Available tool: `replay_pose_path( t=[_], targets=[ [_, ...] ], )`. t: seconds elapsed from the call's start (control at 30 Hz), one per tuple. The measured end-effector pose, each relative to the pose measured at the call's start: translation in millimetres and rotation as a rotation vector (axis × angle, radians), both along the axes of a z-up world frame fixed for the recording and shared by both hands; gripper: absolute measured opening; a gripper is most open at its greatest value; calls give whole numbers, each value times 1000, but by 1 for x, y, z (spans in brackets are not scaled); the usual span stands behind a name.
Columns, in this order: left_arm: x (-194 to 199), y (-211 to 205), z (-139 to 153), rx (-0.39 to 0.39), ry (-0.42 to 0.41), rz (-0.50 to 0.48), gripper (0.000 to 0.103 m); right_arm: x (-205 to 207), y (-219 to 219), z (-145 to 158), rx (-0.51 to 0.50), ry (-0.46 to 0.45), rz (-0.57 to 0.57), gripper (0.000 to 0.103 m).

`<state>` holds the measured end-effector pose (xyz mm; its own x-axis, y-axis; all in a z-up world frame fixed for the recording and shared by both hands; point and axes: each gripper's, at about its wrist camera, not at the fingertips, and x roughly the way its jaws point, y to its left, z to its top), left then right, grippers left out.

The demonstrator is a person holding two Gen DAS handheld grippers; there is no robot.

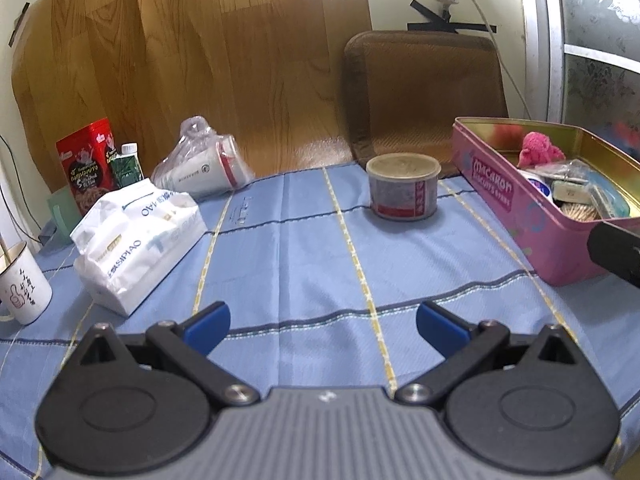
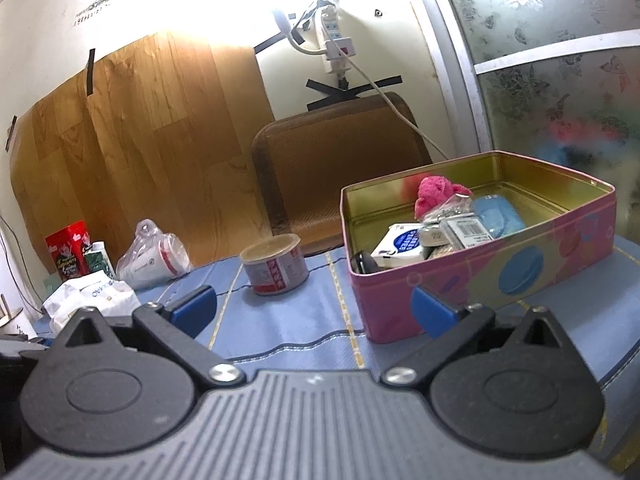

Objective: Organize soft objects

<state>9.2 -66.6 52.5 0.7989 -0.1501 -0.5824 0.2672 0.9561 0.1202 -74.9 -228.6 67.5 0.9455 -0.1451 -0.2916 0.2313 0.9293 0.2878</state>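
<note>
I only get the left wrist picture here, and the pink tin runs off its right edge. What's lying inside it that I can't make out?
Observer: From the right wrist view, a flat blue packet lies toward the far side of the pink tin.
Operator: And that black thing poking in at my right edge?
Observer: It looks like the right gripper; its own view shows it wide open with nothing between the blue pads.
Operator: Is the tin's near corner bare?
Observer: No, a dark rounded object sits there, beside a white and blue packet.
</note>
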Motion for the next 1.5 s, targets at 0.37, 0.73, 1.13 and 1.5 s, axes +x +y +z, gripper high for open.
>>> replay_pose_path(
  t=[0.37, 0.73, 1.13, 1.5],
  targets=[
    [2, -6, -10, 33, 25, -3, 103, 1, -2, -3, 15, 12, 7, 103],
    [5, -8, -17, 40, 62, -12, 103, 2, -2, -6, 29, 21, 7, 103],
    [7, -10, -20, 36, 90, -14, 103, 3, -3, -6, 34, 23, 9, 103],
    [7, -10, -21, 38, 91, -16, 103, 3, -2, -6, 31, 24, 12, 103]
  ],
)
